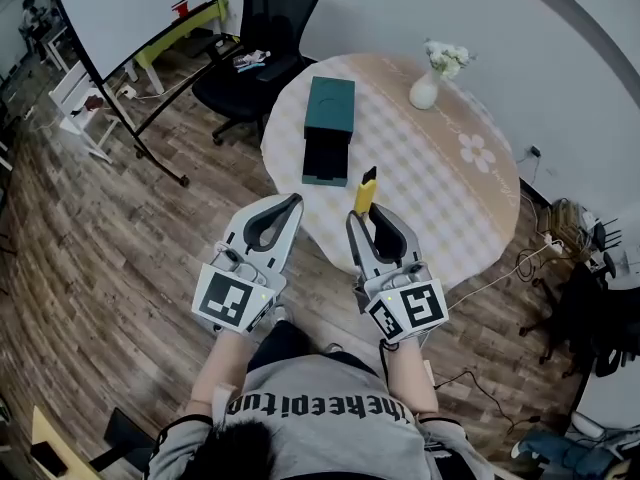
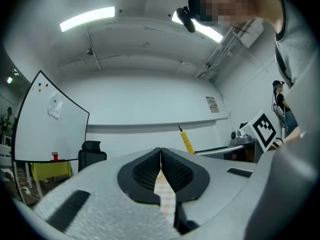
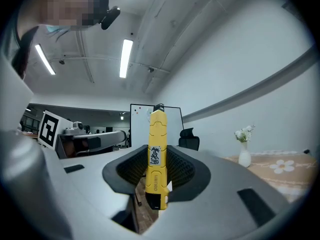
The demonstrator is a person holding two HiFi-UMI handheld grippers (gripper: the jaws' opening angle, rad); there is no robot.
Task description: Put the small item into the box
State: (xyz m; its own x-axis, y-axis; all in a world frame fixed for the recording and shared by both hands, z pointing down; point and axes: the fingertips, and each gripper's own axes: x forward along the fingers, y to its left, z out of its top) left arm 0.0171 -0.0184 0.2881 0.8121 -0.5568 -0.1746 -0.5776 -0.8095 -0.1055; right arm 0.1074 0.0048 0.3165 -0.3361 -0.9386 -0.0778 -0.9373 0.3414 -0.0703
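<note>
Looking down from the head view, the right gripper [image 1: 366, 215] holds a yellow utility knife [image 1: 366, 189] by its lower end. The knife stands upright, so most of its body pokes clear above the jaw tips, over the near edge of the round table [image 1: 470, 218]. The dark teal box [image 1: 329, 128] lies further in on the checked cloth, well apart from the knife. Its drawer seems slid out toward the person, probably to take the knife. The left gripper [image 1: 291, 202] hovers beside the right one, off the table edge, seemingly idle. In the left gripper view, the left gripper [image 2: 161, 155] has its ribbed pads pressed together with nothing between them, and the knife [image 2: 186, 140] shows off to its right. In the right gripper view, the right gripper [image 3: 156, 170] is clamped on the knife [image 3: 156, 134], whose tip points up and away from the camera.
</note>
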